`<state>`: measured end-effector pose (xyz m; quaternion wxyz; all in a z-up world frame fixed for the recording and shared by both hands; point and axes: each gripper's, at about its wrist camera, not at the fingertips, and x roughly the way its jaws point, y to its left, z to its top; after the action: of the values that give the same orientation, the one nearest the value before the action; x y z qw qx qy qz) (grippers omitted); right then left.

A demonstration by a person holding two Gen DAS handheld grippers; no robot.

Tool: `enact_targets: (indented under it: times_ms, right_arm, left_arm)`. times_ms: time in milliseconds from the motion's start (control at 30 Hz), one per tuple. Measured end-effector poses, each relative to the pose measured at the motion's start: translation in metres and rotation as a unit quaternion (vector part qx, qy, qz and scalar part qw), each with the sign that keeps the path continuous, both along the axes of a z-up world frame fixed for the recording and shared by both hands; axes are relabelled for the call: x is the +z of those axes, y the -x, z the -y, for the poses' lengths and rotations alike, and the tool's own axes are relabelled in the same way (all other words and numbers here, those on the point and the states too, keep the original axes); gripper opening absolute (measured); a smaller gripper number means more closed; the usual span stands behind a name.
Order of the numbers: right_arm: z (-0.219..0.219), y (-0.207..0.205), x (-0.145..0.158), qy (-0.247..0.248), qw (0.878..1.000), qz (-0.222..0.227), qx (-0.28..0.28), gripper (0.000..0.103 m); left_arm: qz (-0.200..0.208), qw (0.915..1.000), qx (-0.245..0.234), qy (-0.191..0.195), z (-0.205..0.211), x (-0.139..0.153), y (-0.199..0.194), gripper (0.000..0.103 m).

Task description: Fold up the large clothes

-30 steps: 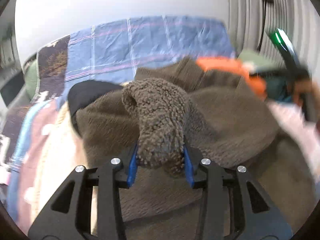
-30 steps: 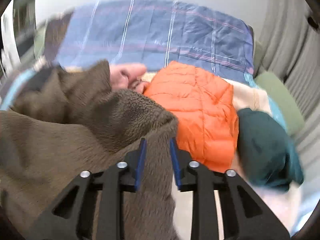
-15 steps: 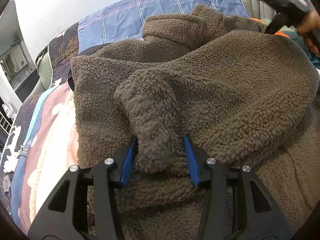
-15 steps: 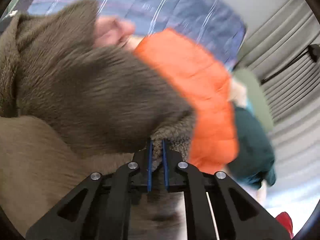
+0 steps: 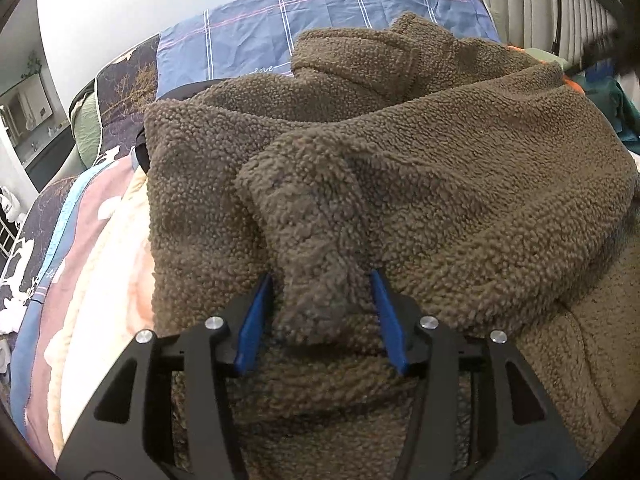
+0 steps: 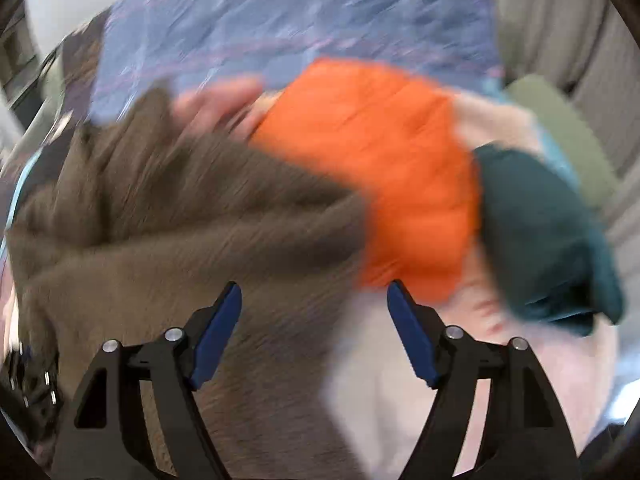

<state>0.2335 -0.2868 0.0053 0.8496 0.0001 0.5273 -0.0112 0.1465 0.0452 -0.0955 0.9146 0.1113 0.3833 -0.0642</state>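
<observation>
The bed carries everything, and over its far part lies the blue checked sheet. The brown fleece jacket is the largest thing on it; it lies in a thick heap in the middle of the bed, with one layer folded over the layer below. Half a second ago this upper layer was already thrown over, and it rests in nearly the same place now. To the right of the jacket lies the orange puffy jacket, touching its edge, and just beside that is the dark green garment. In the right wrist view all these are blurred.

The left gripper still pinches a thick fold of the brown fleece between its blue pads, as in the two earlier pictures; the grip is at the near edge of the folded layer.

The right gripper is different from before. Half a second ago its jaws were pressed together on the fleece edge; now they stand wide apart and hold nothing, and they hover above the right border of the brown jacket.
</observation>
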Motion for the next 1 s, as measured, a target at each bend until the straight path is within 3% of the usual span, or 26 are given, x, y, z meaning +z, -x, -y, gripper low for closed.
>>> enact_targets:
  times_ms: [67, 100, 200, 233, 300, 333, 433, 467, 533, 600, 633, 700, 733, 800, 900, 1000]
  right_arm:
    - [-0.011, -0.002, -0.030, 0.026, 1.000, -0.012, 0.012, 0.040]
    - [-0.010, -0.006, -0.038, 0.050, 0.999, -0.001, 0.003, 0.032]
    - [0.013, 0.000, -0.033, 0.138, 0.986, 0.066, -0.061, 0.020]
    - [0.024, 0.004, -0.031, 0.142, 0.985, 0.060, -0.080, 0.019]
    - [0.030, 0.017, -0.027, 0.078, 0.994, 0.049, -0.065, 0.019]
    - [0.029, 0.029, -0.021, 0.043, 0.996, 0.055, -0.047, 0.019]
    - [-0.006, 0.076, -0.001, 0.010, 0.993, 0.112, 0.040, 0.020]
    - [-0.021, 0.099, 0.006, -0.011, 0.987, 0.136, 0.083, 0.023]
    - [-0.037, 0.130, 0.006, -0.029, 0.984, 0.142, 0.104, 0.032]
    - [-0.045, 0.131, -0.029, -0.004, 0.992, 0.093, 0.085, 0.037]
    - [-0.043, 0.128, -0.043, 0.001, 0.994, 0.079, 0.076, 0.038]
    - [-0.030, 0.127, -0.066, -0.039, 0.993, 0.090, 0.061, 0.038]
    - [-0.026, 0.127, -0.065, -0.054, 0.993, 0.093, 0.057, 0.038]
    - [-0.022, 0.130, -0.059, -0.059, 0.993, 0.093, 0.051, 0.039]
    - [-0.024, 0.129, -0.062, -0.041, 0.992, 0.107, 0.059, 0.041]
    - [-0.008, 0.139, -0.044, -0.068, 0.989, 0.122, 0.054, 0.047]
  left_arm:
    - [-0.003, 1.0000, 0.001, 0.008, -0.003, 0.000, -0.003, 0.056]
    - [-0.003, 0.9999, 0.001, 0.014, -0.004, 0.001, -0.003, 0.058]
    - [0.003, 0.9996, 0.007, 0.026, -0.011, 0.008, -0.003, 0.059]
    - [0.003, 0.9994, 0.011, 0.031, -0.015, 0.011, -0.003, 0.058]
    - [0.009, 0.9985, 0.027, 0.048, -0.024, 0.022, -0.003, 0.058]
    - [0.017, 0.9977, 0.031, 0.058, -0.029, 0.030, -0.001, 0.057]
    - [0.063, 0.9948, 0.054, 0.059, -0.036, 0.061, 0.008, 0.052]
    - [0.079, 0.9931, 0.055, 0.067, -0.037, 0.073, 0.013, 0.052]
    - [0.084, 0.9911, 0.046, 0.092, -0.037, 0.083, 0.016, 0.055]
    - [0.059, 0.9934, 0.018, 0.097, -0.026, 0.075, 0.011, 0.062]
    - [0.015, 0.9980, 0.017, 0.060, -0.015, 0.053, -0.001, 0.065]
    - [-0.066, 0.9973, 0.031, 0.010, -0.006, 0.000, -0.024, 0.073]
    - [-0.060, 0.9974, 0.034, 0.023, -0.008, -0.013, -0.026, 0.076]
    - [-0.054, 0.9965, 0.043, 0.047, -0.014, -0.006, -0.026, 0.075]
    - [-0.054, 0.9969, 0.040, 0.041, -0.014, -0.001, -0.023, 0.075]
    - [-0.040, 0.9972, 0.037, 0.052, -0.024, 0.016, -0.004, 0.077]
